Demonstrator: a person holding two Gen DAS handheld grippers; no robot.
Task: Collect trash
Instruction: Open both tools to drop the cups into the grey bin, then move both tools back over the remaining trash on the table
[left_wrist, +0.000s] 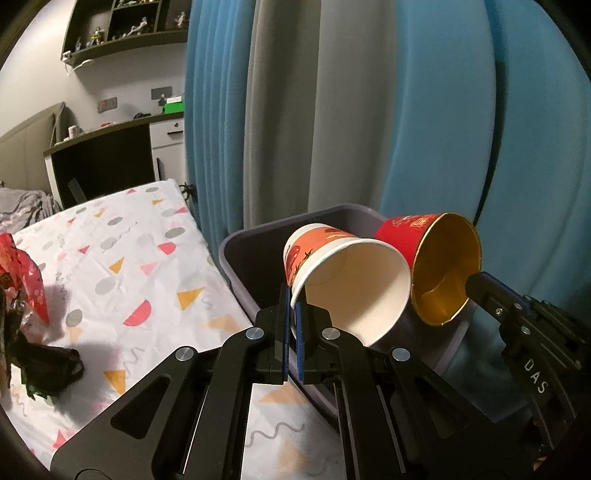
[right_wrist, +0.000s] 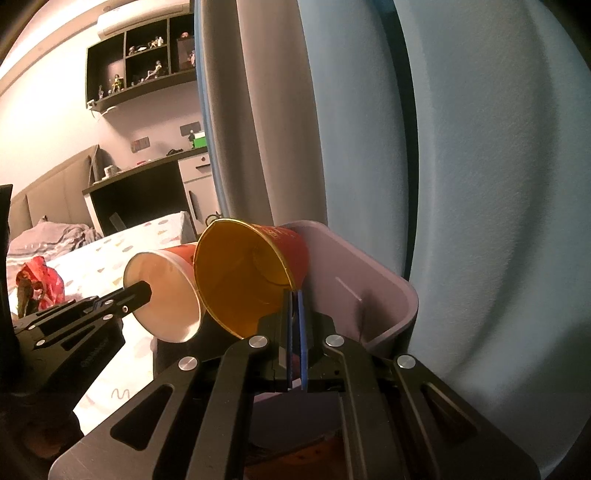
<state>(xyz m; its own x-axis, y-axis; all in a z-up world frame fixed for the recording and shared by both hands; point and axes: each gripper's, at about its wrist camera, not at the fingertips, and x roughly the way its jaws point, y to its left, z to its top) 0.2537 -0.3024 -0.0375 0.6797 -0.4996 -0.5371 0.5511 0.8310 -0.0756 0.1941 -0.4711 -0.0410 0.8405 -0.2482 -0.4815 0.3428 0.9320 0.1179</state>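
While both paper cups hang tipped over the grey bin (left_wrist: 240, 254) beside the bed (left_wrist: 122, 236), the left claw (left_wrist: 293, 325) pinches the white-lined cup's (left_wrist: 347, 280) rim and the right claw (right_wrist: 295, 325) the gold-lined cup's (right_wrist: 240, 273), presumably ready to drop them in

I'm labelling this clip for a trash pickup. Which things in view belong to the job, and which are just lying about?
Job:
- white paper cup, in left hand-held gripper
- red cup, in right hand-held gripper
- bin
- crumpled red wrapper on bed

Lying about:
- curtains
- desk
- shelf figurines
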